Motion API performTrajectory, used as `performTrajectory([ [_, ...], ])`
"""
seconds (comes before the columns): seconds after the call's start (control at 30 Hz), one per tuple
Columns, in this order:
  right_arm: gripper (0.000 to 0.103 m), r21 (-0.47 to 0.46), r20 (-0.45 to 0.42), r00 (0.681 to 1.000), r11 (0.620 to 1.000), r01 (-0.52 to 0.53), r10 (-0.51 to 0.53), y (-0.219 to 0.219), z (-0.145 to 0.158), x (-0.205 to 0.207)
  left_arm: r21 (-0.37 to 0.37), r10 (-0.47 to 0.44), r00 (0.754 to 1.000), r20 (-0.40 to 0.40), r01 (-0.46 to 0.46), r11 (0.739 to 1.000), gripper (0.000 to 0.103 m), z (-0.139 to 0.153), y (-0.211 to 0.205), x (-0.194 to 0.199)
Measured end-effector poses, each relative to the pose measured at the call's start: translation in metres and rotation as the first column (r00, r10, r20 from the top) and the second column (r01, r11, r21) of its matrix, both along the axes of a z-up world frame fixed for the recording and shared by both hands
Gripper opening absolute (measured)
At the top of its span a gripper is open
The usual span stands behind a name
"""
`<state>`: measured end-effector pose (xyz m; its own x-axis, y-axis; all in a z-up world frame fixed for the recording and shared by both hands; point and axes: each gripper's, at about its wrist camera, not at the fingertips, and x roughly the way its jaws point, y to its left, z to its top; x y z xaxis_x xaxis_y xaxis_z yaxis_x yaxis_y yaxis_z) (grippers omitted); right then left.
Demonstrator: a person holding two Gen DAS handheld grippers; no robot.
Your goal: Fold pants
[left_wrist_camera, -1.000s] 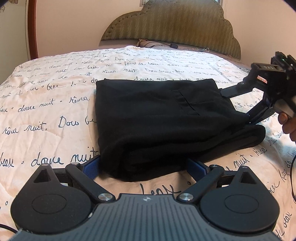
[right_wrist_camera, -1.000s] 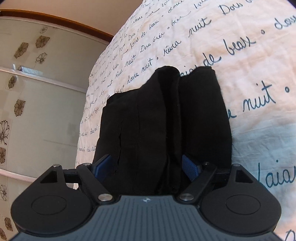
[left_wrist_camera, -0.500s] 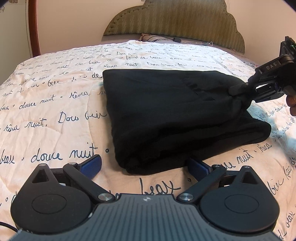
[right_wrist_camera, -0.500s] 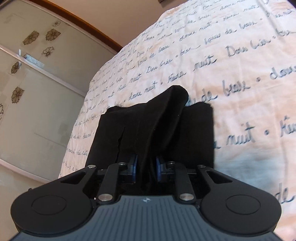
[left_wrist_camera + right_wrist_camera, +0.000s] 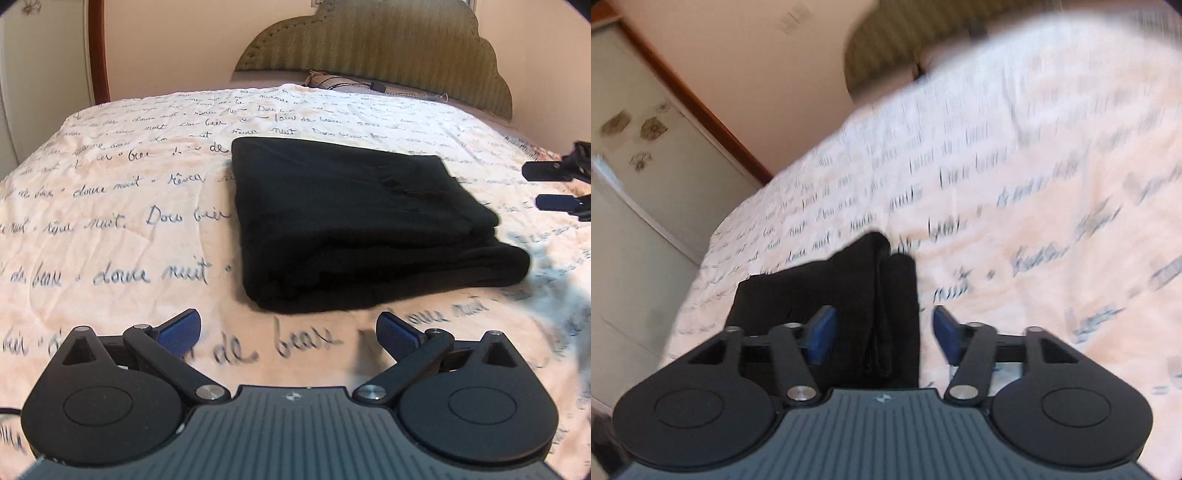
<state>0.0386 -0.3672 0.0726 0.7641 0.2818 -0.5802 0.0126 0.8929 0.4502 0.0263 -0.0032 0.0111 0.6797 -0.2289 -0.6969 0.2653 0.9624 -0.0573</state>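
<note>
The black pants (image 5: 354, 225) lie folded into a thick, nearly square bundle on the bedspread (image 5: 110, 221), a pale cover printed all over with dark handwriting. The layers show stacked along the bundle's right edge in the left camera's view, and the top face is flat and smooth.

The left gripper (image 5: 288, 332) hangs just short of the bundle's near edge, its blue pads (image 5: 181, 328) spread wide with only bedspread between them; it holds nothing and does not touch the cloth.

The right gripper (image 5: 882, 336) sits off the bundle's right side (its two fingertips poke into the left camera's view at the far right, clear of the cloth). Its jaws have just been opening after a pinch on the fabric, and they now stand apart. From its own camera the folded edge of the pants (image 5: 849, 295) appears in the gap between the pads, but neither pad presses on it, so the cloth is let go.

A padded olive headboard (image 5: 388, 44) rises at the far end of the bed, and a wardrobe door (image 5: 635, 184) with flower prints stands off to one side. The right camera's picture is smeared with motion blur.
</note>
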Motion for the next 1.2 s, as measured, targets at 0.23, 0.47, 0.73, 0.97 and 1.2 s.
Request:
performTrajectory([
  [0.23,0.097,-0.335,0.191,0.98,0.942,0.01,0.058,0.081,0.018,-0.1,-0.045,0.105,0.994,0.028,-0.104,0.994,0.102,0.005,-0.014,-0.069],
  [0.47,0.098,-0.326,0.08,0.996,0.945,-0.015,0.043,0.122,-0.039,-0.11,0.002,0.168,0.983,0.072,-0.169,0.986,0.102,-0.004,-0.015,-0.078],
  [0.73,0.103,-0.413,-0.001,0.999,0.909,0.049,-0.054,0.142,-0.073,-0.103,0.046,0.167,0.982,0.092,-0.172,0.984,0.103,-0.022,-0.024,-0.071],
  [0.97,0.103,-0.41,0.03,0.998,0.91,0.056,-0.048,0.14,-0.075,-0.109,0.049,0.164,0.981,0.1,-0.169,0.984,0.103,-0.023,-0.024,-0.071],
  [1.2,0.103,-0.417,0.038,0.998,0.907,0.056,-0.045,0.142,-0.076,-0.111,0.063,0.148,0.985,0.093,-0.154,0.986,0.103,-0.022,-0.025,-0.071],
])
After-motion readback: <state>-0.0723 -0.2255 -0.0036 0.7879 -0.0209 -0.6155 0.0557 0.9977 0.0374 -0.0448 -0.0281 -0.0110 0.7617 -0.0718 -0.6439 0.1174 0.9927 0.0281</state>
